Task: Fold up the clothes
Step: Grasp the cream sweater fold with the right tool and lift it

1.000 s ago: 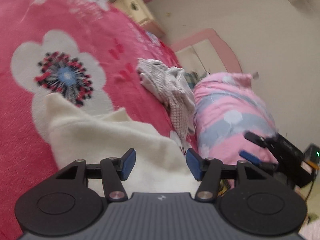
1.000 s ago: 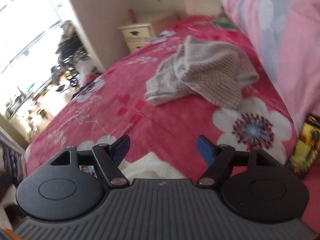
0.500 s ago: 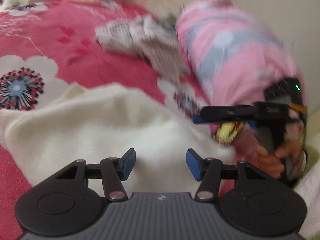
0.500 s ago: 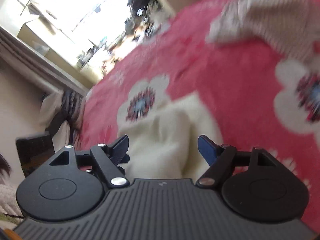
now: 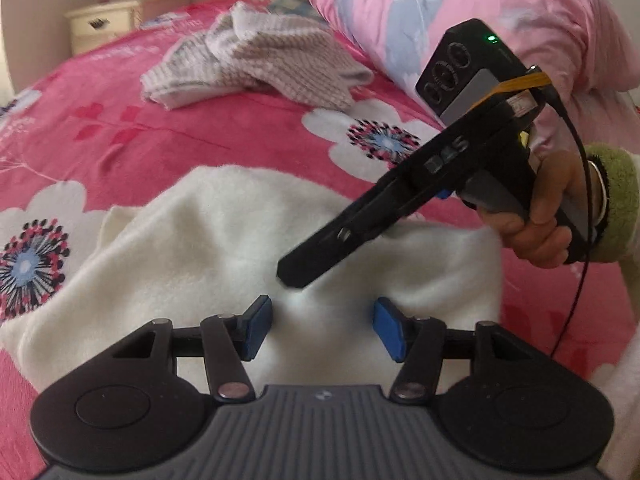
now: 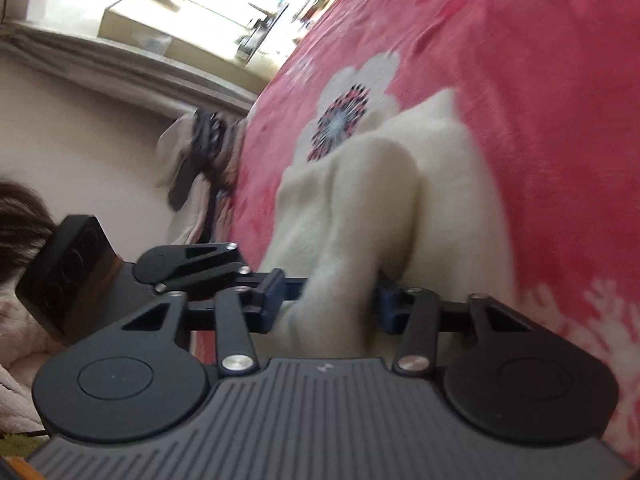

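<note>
Left wrist view: the left gripper (image 5: 322,330), jaws half open and empty, hovers over a cream fleece garment (image 5: 192,248) spread on the pink floral bed cover (image 5: 200,136); beyond it lie a grey knit garment (image 5: 260,64) and a rolled pink quilt (image 5: 440,12). Only the right wrist view shows the right gripper (image 6: 328,300), its jaws just closed, pinching a raised fold of the soft, rumpled garment.

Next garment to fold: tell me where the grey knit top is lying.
In the left wrist view the grey knit top lies crumpled at the upper middle on the pink floral blanket, beyond the cream garment and beside the pink quilt.
</note>
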